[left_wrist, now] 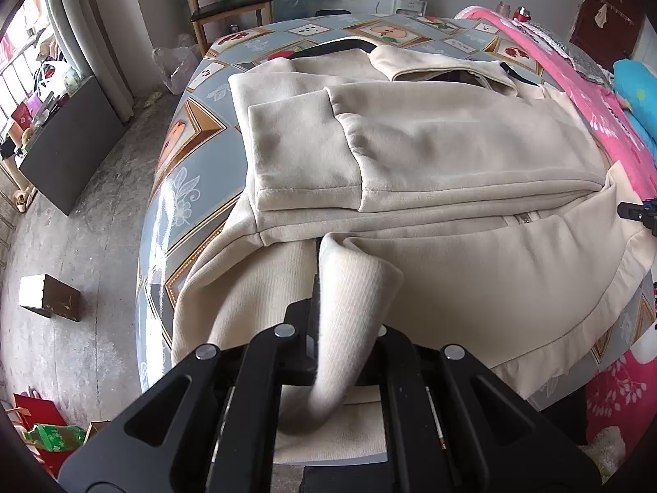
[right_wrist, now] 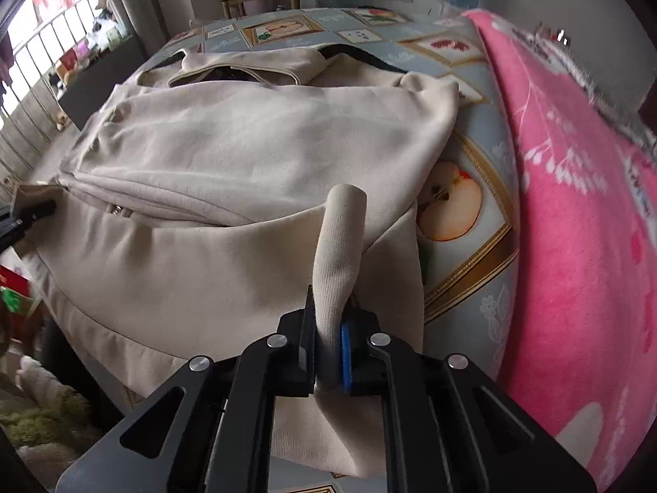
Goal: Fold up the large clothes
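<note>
A large cream jacket (left_wrist: 431,139) lies on the patterned table (left_wrist: 193,156), sleeves folded across its body and collar at the far end. It also shows in the right wrist view (right_wrist: 263,139). My left gripper (left_wrist: 349,328) is shut on the ribbed hem (left_wrist: 353,287) at the near left corner, lifted off the table. My right gripper (right_wrist: 328,349) is shut on the ribbed hem (right_wrist: 338,246) at the near right corner, also raised. The right gripper's tip shows at the right edge of the left wrist view (left_wrist: 638,213).
A pink floral blanket (right_wrist: 575,205) lies along the table's right side. A wooden chair (left_wrist: 230,4) stands beyond the far end. A cardboard box (left_wrist: 49,296) and red packages (left_wrist: 37,423) sit on the concrete floor at left.
</note>
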Available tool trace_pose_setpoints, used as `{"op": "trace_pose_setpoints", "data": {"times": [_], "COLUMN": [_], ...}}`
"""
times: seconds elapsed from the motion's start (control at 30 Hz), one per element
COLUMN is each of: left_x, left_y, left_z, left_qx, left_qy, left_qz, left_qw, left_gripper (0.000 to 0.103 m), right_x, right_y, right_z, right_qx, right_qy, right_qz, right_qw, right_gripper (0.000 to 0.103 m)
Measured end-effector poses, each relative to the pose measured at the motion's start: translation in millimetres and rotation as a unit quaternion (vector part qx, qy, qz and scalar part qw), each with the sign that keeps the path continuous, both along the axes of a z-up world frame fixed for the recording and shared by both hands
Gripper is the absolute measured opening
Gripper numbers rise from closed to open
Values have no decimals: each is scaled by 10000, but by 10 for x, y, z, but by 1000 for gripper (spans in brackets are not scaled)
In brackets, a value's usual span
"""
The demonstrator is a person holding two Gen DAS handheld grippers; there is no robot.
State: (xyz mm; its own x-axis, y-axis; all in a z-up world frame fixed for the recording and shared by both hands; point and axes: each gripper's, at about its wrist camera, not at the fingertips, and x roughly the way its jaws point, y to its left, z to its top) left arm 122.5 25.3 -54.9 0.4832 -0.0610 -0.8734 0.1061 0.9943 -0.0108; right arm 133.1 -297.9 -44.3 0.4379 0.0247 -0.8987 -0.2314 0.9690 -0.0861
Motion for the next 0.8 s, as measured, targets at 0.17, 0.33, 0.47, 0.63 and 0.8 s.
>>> {"op": "trace_pose_setpoints", "data": {"times": [0.17,0.33,0.47,0.63,0.8], "left_x": [14,3,-6,-11,-24], "left_y": [25,40,31,57,66], "left_z": [2,3,6,14,9], "left_qx": [-75,-152,-157,-253,-269], "left_qy": [47,57,38,45,33], "left_qz": [29,36,10,8,-25], "left_qw": [10000,9999,9999,9997,9996], "left_gripper": [5,5,5,5,5], "right_x": [-102,14,31,-40,-22], "right_y": [200,129,99,138,159], "right_z": [-32,-65,-100,-7,-59], "right_qx": [-1083,-959,-765,-830,-910], "right_qy": [-297,-165,-117,-316,-292], "right_qz": [190,-65,-278,-446,-538], "right_qw": [9935,9952,9966,9950,9940], "right_gripper": [9,9,9,9,9]}}
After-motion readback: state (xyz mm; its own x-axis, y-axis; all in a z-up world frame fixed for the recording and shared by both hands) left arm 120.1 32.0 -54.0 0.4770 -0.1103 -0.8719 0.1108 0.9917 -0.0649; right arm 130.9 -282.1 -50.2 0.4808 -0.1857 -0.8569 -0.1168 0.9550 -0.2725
